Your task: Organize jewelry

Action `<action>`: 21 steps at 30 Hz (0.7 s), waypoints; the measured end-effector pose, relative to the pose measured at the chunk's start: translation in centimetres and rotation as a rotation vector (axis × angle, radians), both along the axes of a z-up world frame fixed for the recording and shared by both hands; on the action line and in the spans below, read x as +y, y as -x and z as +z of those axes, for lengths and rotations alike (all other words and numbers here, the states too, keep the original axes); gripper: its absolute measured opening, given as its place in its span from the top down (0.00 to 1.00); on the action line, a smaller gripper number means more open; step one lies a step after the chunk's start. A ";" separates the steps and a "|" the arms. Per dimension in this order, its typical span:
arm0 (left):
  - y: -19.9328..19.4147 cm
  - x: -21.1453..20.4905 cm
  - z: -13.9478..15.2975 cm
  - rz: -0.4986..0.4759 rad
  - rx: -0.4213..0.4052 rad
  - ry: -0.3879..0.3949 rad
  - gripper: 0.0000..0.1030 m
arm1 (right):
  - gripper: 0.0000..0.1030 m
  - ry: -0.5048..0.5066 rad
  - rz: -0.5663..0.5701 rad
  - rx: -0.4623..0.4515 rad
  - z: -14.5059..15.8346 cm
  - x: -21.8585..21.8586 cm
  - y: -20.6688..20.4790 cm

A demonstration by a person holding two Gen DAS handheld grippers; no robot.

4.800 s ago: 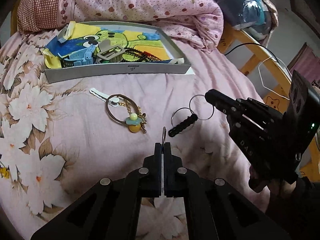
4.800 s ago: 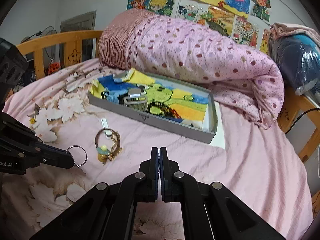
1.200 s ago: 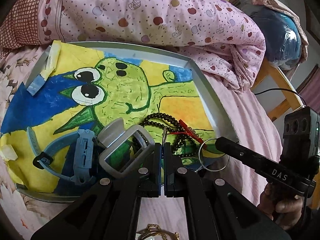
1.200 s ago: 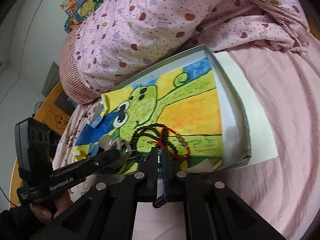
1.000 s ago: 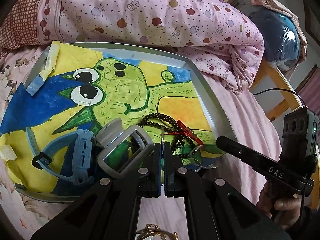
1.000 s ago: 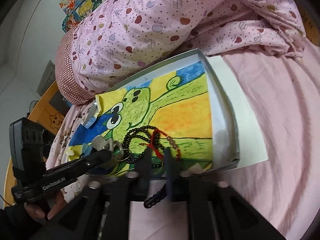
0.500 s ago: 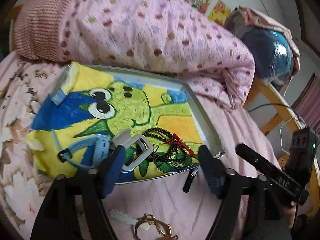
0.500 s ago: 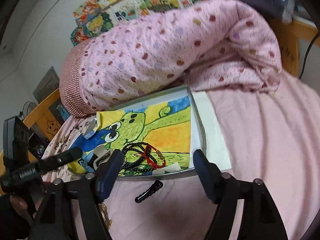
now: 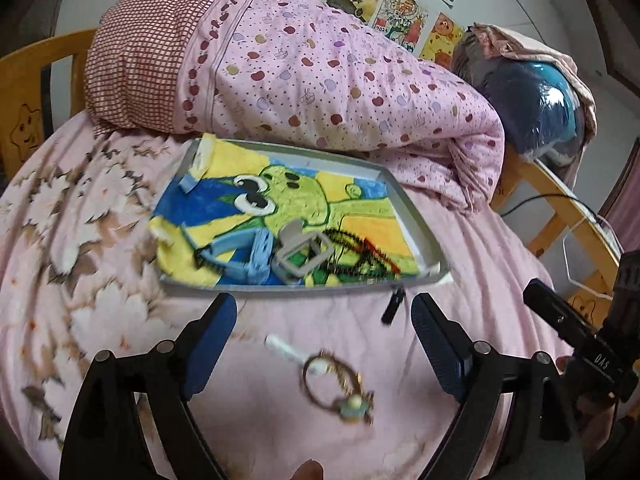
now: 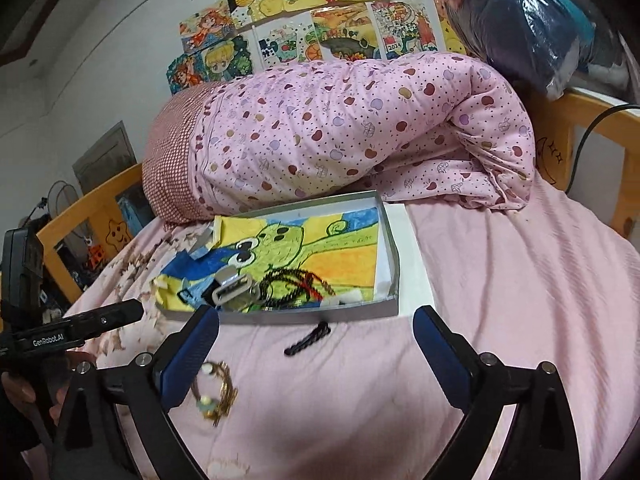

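A grey tray (image 9: 426, 246) lined with a frog drawing lies on the bed; it also shows in the right wrist view (image 10: 394, 258). In it lie a blue watch band (image 9: 256, 258), a grey buckle (image 9: 304, 254) and black and red bead bracelets (image 9: 360, 256). A black ribbed piece (image 9: 392, 306) lies on the sheet just outside the tray's front edge, also in the right wrist view (image 10: 308, 338). A gold ring charm (image 9: 338, 386) lies nearer. My left gripper (image 9: 324, 344) and right gripper (image 10: 316, 354) are open and empty, held back from the tray.
A rolled pink quilt (image 9: 312, 76) lies behind the tray. A white clip (image 9: 286, 350) lies by the gold charm. A wooden bed rail (image 9: 560, 216) runs along the right, with a blue bag (image 9: 532, 116) above it. Drawings (image 10: 304, 28) hang on the wall.
Both grippers opened and pulled back from the tray. The key rings went into the tray; the black ribbed piece dropped onto the sheet in front of it.
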State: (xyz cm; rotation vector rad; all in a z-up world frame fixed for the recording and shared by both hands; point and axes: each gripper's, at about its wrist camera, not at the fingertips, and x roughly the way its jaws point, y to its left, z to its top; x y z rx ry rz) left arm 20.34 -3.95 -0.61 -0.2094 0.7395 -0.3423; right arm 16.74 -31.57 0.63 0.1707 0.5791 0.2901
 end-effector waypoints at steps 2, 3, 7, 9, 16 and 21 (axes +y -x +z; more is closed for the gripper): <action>1.1 0.2 0.0 0.006 0.001 -0.012 0.17 | 0.04 0.015 0.005 -0.001 0.1 0.2 1.1; 1.6 0.3 0.0 0.009 0.003 -0.021 0.17 | 0.03 0.023 0.007 -0.002 0.2 0.3 1.6; 3.4 0.9 0.2 0.025 -0.004 -0.039 0.09 | 0.02 0.039 0.008 0.001 0.3 0.6 3.5; 4.5 1.2 0.4 0.032 -0.017 -0.040 0.07 | 0.01 0.050 0.003 0.009 0.2 0.8 4.4; 7.3 2.1 -0.8 0.013 0.015 -0.071 0.06 | 0.01 0.098 0.012 0.132 -2.2 1.3 6.4; 9.0 2.5 -3.1 -0.018 0.062 -0.122 0.06 | 0.01 0.134 0.033 0.211 -4.2 1.7 6.9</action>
